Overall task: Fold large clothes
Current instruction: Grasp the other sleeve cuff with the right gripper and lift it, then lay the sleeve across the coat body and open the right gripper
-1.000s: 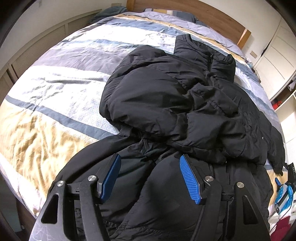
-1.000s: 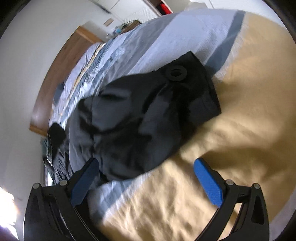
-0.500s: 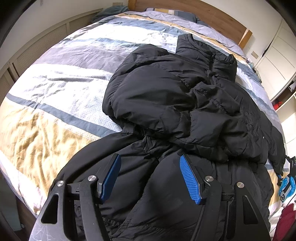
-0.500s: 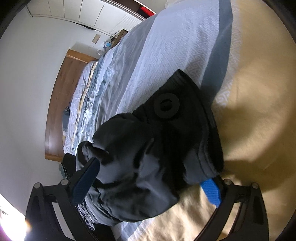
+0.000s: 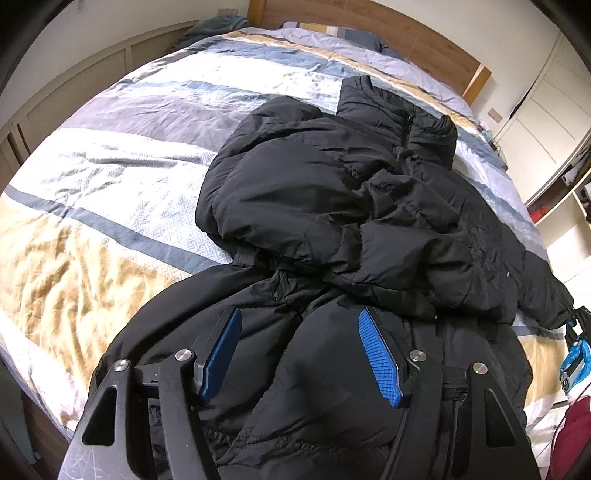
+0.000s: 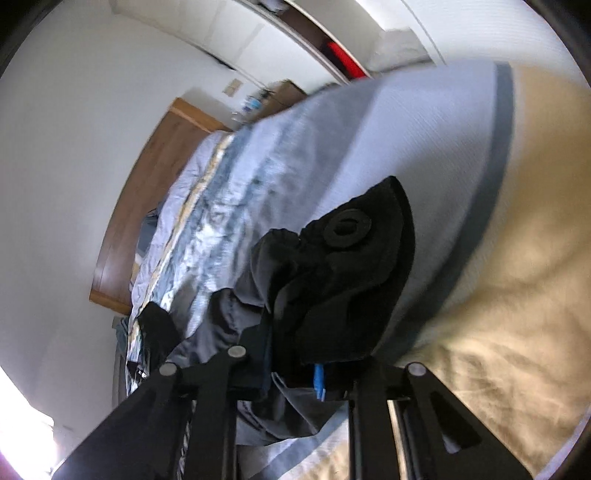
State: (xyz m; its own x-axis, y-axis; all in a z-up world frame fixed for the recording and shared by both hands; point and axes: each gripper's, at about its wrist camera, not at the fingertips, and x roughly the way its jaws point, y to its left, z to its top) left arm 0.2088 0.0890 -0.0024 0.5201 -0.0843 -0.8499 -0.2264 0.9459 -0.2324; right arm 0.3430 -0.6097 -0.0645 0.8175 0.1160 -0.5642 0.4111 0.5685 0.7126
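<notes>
One black puffer jacket (image 5: 332, 206) lies crumpled across the striped bedspread (image 5: 110, 177), its collar toward the wooden headboard (image 5: 369, 29) and its hem bunched at the foot of the bed. There are two grippers. The left gripper (image 5: 299, 354) hangs over the jacket's hem, its two blue pads (image 5: 380, 362) spread wide with a fold of black fabric swelling between them, nothing pinched. The right gripper (image 6: 291, 380) has its jaws drawn together on the sleeve cuff (image 6: 354, 266), which carries one round black patch (image 6: 349, 230) and rises in front of the lens, hiding much of the bedspread (image 6: 498, 295) behind it. Beyond the headboard's far corner stand white wardrobe doors (image 5: 546, 122); one pillow (image 5: 340, 31) rests against the headboard.
</notes>
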